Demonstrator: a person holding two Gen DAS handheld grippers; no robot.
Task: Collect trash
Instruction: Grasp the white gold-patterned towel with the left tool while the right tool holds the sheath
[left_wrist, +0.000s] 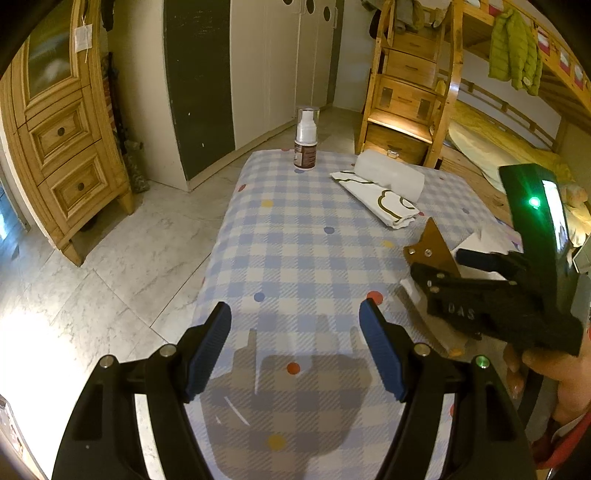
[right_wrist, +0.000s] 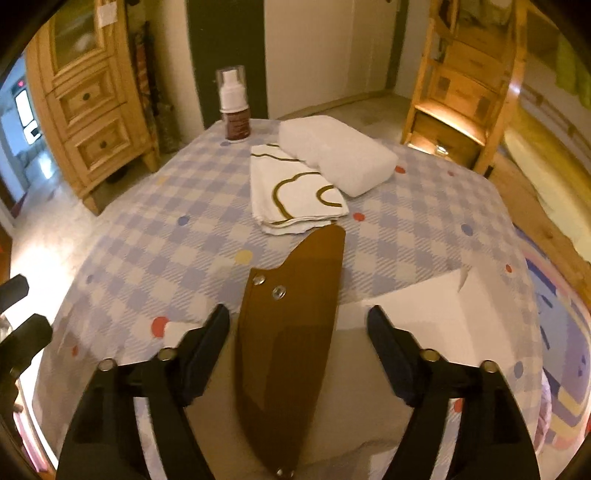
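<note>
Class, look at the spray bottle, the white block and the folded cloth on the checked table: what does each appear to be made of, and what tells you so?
Spray bottle: probably plastic, glossy; its cap is see-through over a white pump.
White block: likely foam or sponge, matte, with softly rounded edges; uncertain.
Folded cloth: woven fabric, matte, lying in soft layers with a limp edge and a brown printed line.

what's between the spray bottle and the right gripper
In the right wrist view, the folded white cloth with brown lines lies between the spray bottle and the open right gripper; a white block sits beside it.
</note>
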